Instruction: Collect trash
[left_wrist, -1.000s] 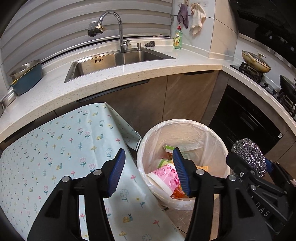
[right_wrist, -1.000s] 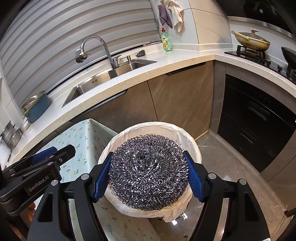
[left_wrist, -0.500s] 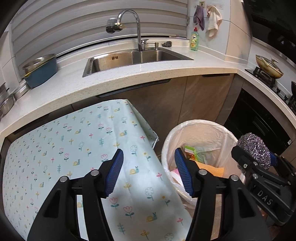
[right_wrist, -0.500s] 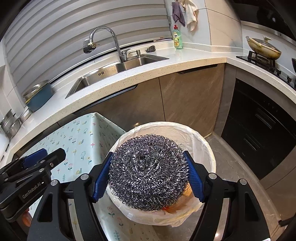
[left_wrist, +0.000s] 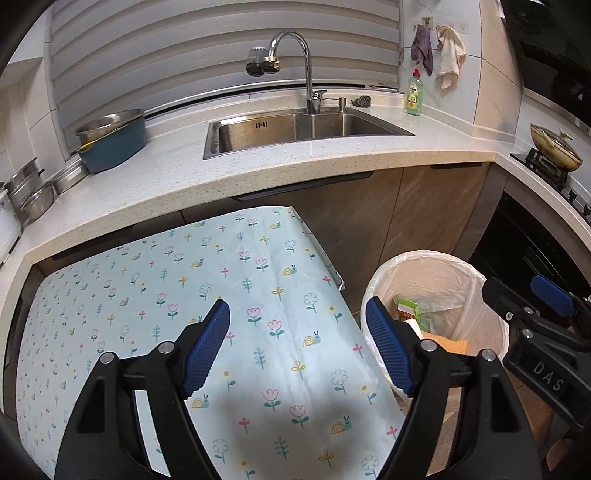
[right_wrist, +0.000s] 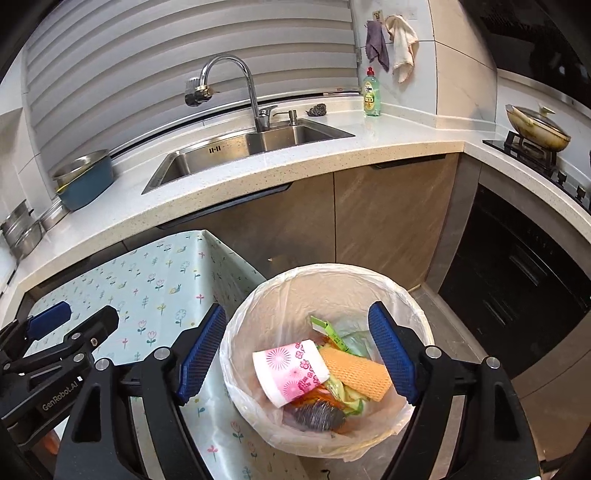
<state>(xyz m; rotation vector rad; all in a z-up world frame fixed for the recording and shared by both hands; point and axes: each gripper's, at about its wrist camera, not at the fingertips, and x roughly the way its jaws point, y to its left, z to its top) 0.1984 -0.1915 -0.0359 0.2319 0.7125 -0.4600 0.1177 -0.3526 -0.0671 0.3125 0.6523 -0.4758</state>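
Note:
A trash bin (right_wrist: 258, 306) lined with a white plastic bag stands on the floor beside the table. Inside lie a pink flowered paper cup (right_wrist: 291, 371), an orange sponge cloth (right_wrist: 356, 371), green wrappers, and a steel wool scrubber (right_wrist: 317, 415) at the bottom. My right gripper (right_wrist: 297, 349) hovers above the bin, jaws opening, nothing between them. My left gripper (left_wrist: 297, 349) hangs over the flowered tablecloth (left_wrist: 184, 288), jaws opening and empty. The bin (left_wrist: 443, 266) also shows in the left wrist view, with the right gripper (left_wrist: 532, 306) beside it.
A white countertop (right_wrist: 388, 144) holds a steel sink (right_wrist: 236, 147), faucet, dish soap bottle (right_wrist: 371, 94) and another scrubber (right_wrist: 317, 109). A blue pot (left_wrist: 110, 142) and steel bowls stand left. A pan (right_wrist: 535, 127) sits on the stove at right.
The right gripper let go of the steel wool scrubber, which dropped into the bin. Both grippers' jaws widened. The left gripper shifted left, over the tablecloth.

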